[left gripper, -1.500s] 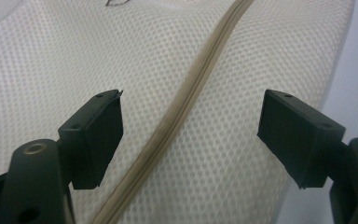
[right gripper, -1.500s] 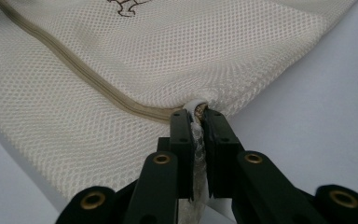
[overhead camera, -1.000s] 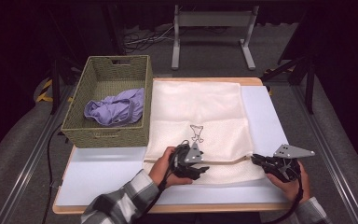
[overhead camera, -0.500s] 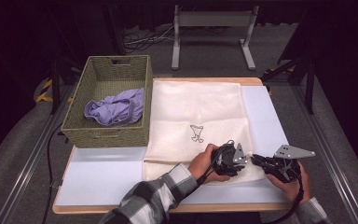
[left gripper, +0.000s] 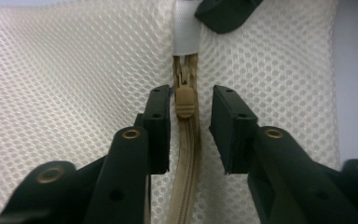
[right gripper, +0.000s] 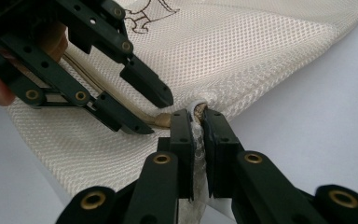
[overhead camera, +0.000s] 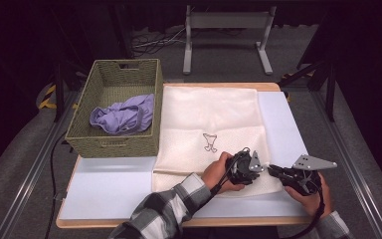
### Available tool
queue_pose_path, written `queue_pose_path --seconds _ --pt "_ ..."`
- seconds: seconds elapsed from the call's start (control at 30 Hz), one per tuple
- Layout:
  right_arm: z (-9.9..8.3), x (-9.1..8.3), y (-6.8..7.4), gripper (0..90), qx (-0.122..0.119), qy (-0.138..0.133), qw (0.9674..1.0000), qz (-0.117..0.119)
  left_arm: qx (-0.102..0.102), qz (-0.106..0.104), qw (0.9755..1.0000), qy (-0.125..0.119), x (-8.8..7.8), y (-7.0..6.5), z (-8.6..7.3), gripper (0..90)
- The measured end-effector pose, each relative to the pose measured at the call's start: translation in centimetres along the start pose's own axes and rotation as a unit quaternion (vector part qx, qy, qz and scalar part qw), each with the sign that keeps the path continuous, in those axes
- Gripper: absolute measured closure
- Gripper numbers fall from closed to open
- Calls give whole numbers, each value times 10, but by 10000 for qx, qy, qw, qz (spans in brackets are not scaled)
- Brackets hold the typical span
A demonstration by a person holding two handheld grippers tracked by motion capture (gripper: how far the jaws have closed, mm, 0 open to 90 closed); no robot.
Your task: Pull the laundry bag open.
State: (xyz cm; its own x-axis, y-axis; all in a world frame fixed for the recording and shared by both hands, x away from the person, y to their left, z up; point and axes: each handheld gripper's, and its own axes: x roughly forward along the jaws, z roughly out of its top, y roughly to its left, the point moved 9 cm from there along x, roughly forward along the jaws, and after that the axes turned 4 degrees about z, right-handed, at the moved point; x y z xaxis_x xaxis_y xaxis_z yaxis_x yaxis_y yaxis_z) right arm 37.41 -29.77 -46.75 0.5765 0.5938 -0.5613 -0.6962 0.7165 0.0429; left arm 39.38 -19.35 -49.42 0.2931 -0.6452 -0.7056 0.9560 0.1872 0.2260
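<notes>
Straddling zipper pull (left gripper: pixel 185 100), left claw (left gripper: pixel 189 126) open

Overhead view; two close jaw-level views

light: table bright, surroundings dark | focus: near jaws soft; mesh sharp

Left gripper (overhead camera: pixel 252 167) is low at the table's five o'clock, jaws parted and pointing toward three o'clock, arm reaching across. Right gripper (overhead camera: pixel 274 171) sits just beside it, tips meeting, jaws pinched tight on mesh fabric (right gripper: pixel 198 140).
</notes>
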Motion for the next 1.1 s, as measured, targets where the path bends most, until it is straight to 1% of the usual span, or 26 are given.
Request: queue_pose_path --seconds 0.07,0.23,0.3,0.33,0.4,0.5,0.53,0.67,0.73,0.83,0.97,1.1 --pt "1 0 1 832 -38 1 10000 -9 44 0 10000 50 1 -1 0 717" --pt "1 0 3 832 -60 -11 10000 6 46 -4 9999 124 5 -1 0 725" --pt "1 0 4 832 -81 -31 10000 22 19 -6 9999 163 5 0 1 751" --pt "2 0 4 832 -90 -36 10000 19 -42 -30 9998 171 6 0 2 785" --pt "2 0 5 832 -123 -41 9999 36 -97 -67 9996 239 6 0 2 800" --pt "1 0 5 832 -155 -26 9999 24 -87 -88 9995 281 6 1 2 811" --pt "1 -1 5 832 -161 -24 9999 22 -96 -97 9996 263 5 2 2 813" --pt "1 -2 4 834 -155 -28 9999 -1 -108 -154 9993 326 2 4 1 815" --pt "0 -2 3 834 -155 -15 9999 -7 -28 -126 9991 398 2 4 0 816" --pt "0 -2 3 836 -165 9 9999 -41 27 -114 9990 424 1 4 0 816" --pt "-1 -2 2 842 -139 16 9998 -109 -48 -197 9990 389 1 4 -1 817" --pt "-1 -2 1 845 -120 2 9998 -131 -42 -212 9989 416 1 4 -2 818"
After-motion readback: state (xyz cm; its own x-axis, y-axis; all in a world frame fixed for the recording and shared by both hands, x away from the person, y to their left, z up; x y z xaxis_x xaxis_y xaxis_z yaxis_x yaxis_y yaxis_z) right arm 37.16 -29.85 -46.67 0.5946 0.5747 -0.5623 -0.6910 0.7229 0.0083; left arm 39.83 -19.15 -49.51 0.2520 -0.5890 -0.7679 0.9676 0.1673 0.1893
